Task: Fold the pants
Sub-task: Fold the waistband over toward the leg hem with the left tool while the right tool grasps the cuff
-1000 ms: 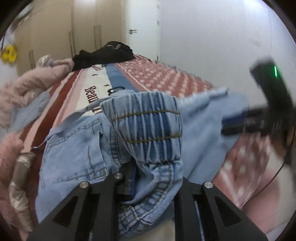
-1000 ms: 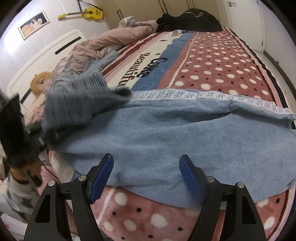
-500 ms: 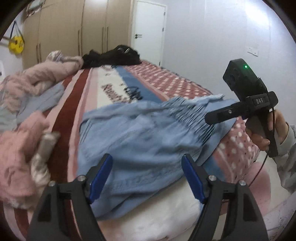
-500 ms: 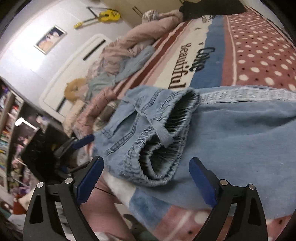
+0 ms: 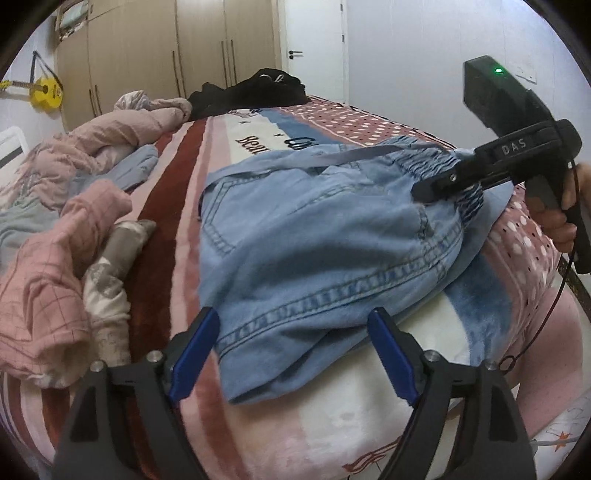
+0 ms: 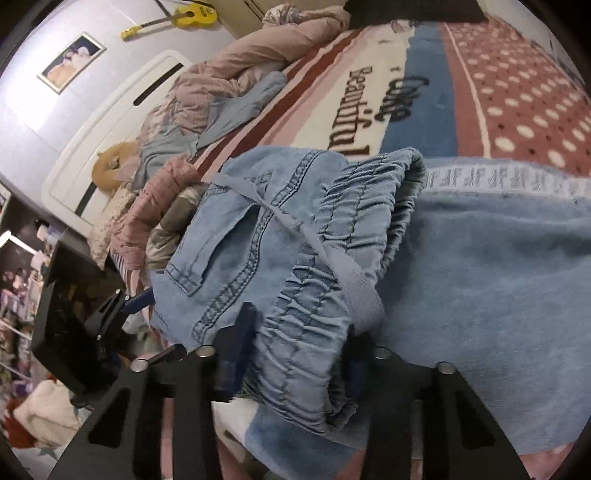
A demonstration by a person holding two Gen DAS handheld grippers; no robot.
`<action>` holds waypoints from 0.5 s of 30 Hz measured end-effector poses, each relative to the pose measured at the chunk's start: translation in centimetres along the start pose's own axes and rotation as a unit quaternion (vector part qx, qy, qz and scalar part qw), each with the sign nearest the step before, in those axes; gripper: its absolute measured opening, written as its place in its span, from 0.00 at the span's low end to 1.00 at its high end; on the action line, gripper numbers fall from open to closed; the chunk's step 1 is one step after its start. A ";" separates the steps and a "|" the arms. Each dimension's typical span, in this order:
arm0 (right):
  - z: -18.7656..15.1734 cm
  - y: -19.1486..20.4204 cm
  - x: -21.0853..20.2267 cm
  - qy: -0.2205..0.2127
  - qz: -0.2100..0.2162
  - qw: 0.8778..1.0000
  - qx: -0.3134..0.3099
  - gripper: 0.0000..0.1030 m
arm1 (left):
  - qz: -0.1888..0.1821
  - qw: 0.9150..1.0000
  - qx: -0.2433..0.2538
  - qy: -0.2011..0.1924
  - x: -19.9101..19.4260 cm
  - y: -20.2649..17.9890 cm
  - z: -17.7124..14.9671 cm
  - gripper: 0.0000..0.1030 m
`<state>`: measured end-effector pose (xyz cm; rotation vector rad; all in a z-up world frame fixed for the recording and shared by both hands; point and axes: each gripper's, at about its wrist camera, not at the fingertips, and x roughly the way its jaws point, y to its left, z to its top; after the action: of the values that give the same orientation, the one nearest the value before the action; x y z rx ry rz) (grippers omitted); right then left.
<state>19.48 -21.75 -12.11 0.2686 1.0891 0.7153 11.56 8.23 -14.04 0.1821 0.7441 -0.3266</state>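
Bed blanket half hidden under pants; right tongs clamp their waistband, left tongs released

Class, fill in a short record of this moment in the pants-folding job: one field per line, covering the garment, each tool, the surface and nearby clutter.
garment: light blue denim pants, bunched, elastic waistband toward the right tool
left tool: open, holding nothing, at the pants' near edge
right tool: shut on the pants' gathered waistband
surface: bed blanket with stripes, polka dots and lettering
clutter: pink clothes to the left of the pants; black garment at the far end
wall: yellow guitar
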 end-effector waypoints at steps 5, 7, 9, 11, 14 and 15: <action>0.7 -0.1 -2.0 -0.041 -0.018 0.999 0.000 0.22 | -0.003 1.000 -0.021 -0.003 -0.5 0.8 -0.5 0.78; 1.1 -0.5 -2.8 -0.054 -0.024 0.998 0.003 0.22 | -0.011 0.999 -0.028 -0.015 -1.1 1.1 -0.5 0.78; 1.1 -1.2 -3.0 -0.045 -0.015 0.999 0.011 0.22 | -0.022 0.998 -0.044 -0.026 -1.7 1.6 -0.3 0.78; 0.3 -1.5 -2.3 -0.023 -0.017 1.000 0.012 0.22 | -0.043 0.996 -0.064 -0.042 -2.5 2.3 0.2 0.78; -0.8 -1.6 -1.6 -0.003 -0.032 0.999 0.001 0.34 | -0.077 0.992 -0.083 -0.063 -3.5 2.8 1.2 0.78; -0.8 -1.7 -1.6 -0.001 -0.035 0.999 0.002 0.39 | -0.081 0.991 -0.086 -0.068 -3.8 2.8 1.5 0.78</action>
<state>18.97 -24.17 -12.22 0.2332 1.0932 0.6503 10.92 11.29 -10.24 -0.0638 0.6492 -0.4235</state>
